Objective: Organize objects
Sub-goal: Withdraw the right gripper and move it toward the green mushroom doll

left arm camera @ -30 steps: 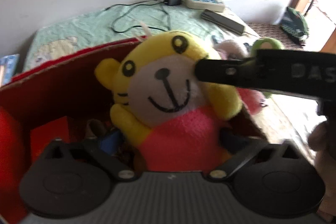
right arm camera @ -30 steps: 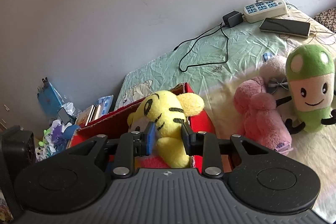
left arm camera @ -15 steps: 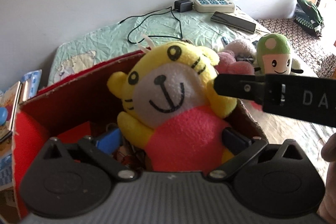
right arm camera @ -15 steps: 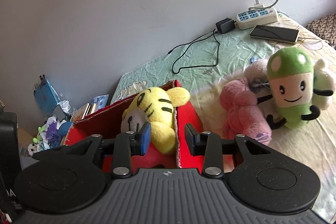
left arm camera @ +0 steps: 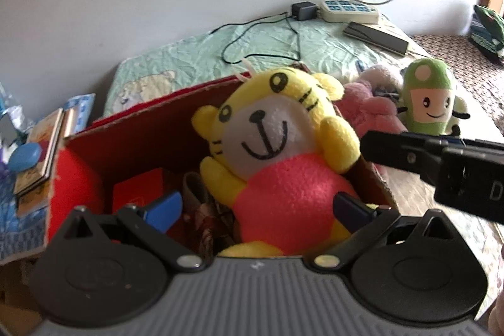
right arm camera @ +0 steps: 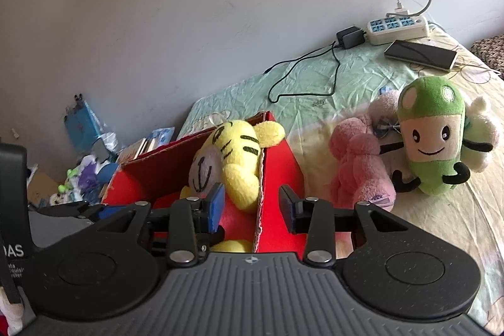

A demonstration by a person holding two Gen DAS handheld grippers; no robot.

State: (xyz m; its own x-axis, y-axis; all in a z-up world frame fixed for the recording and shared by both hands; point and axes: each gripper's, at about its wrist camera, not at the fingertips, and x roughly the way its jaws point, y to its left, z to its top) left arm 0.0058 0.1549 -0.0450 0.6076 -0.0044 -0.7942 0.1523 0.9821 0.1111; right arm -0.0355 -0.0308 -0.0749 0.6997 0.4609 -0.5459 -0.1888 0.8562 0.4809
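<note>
Nearest to us, our left gripper (left arm camera: 256, 211) has its jaws spread wide around the lower body of the yellow tiger plush (left arm camera: 280, 144), the blue pads clear of the fabric on both sides. Our right gripper (right arm camera: 252, 208) has just been opening; its jaws stand apart astride the near wall of the red cardboard box (right arm camera: 277, 166), pinching nothing — one finger inside by the tiger's arm, the other outside.

The tiger sits upright in the box, face toward the left camera, its head rising above the rim. Beside it in the box lie a smaller red carton (left arm camera: 138, 194) and some darker, patterned items we cannot make out.

Just beyond the box, on the bed, a pink plush (right arm camera: 362, 166) leans against a green mushroom plush (right arm camera: 431, 144). Farther back the pale green sheet (right arm camera: 308, 77) carries a black cable (right arm camera: 302, 74), a charger, a white power strip (right arm camera: 398, 29) and a phone (right arm camera: 420, 54) — all by the plain white wall (right arm camera: 189, 5). Off the bed's far side lie books and blue packets (left arm camera: 47, 144).
</note>
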